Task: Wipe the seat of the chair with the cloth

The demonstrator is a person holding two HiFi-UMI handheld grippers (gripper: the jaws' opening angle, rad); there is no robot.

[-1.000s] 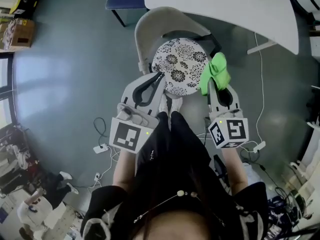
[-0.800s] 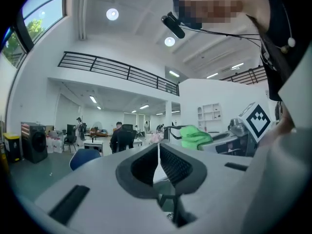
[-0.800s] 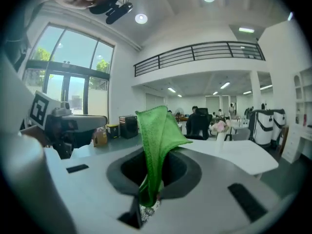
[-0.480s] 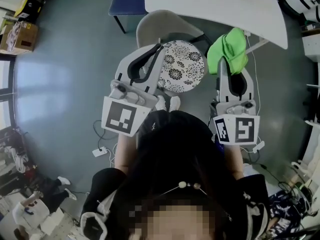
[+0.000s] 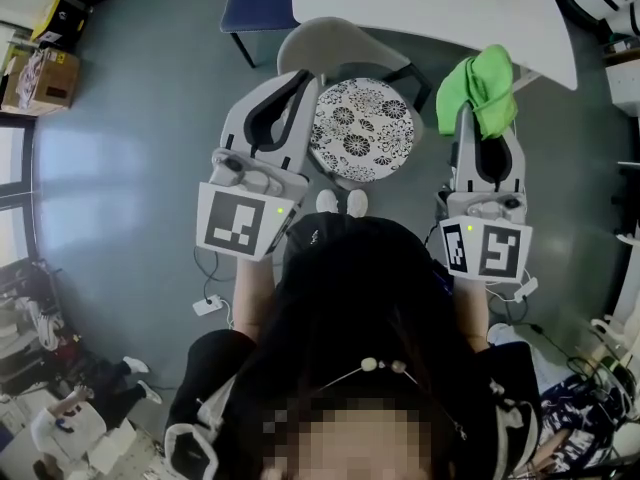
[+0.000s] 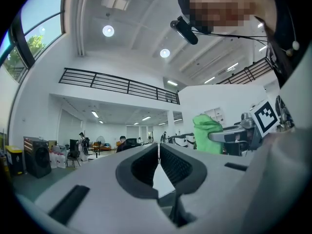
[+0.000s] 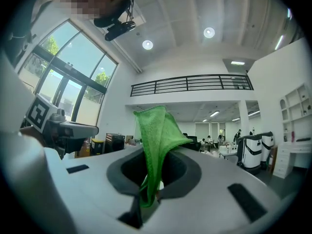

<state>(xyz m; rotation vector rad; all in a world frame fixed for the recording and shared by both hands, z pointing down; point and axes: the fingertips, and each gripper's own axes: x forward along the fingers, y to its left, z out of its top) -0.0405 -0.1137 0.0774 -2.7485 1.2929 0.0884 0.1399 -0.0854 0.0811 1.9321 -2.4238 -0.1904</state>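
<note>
Head view: the left claw (image 5: 300, 86) shows against the left edge of the chair's round, flower-patterned seat (image 5: 362, 128). The right claw (image 5: 487, 116) is off to the seat's right. The green cloth (image 5: 483, 80) is bunched over its tip, apart from the seat and overlapping the edge of the white worktop (image 5: 430, 8). The person's shoes (image 5: 342, 202) show just below the seat.

Left gripper view: the left claw is pressed together with nothing between its jaws, and it points out across a large hall. The cloth and the right claw appear at the right.

Right gripper view: the right claw's jaws pinch the cloth. A folded peak of it stands above the tips, and a tail hangs into the opening behind them.
</note>
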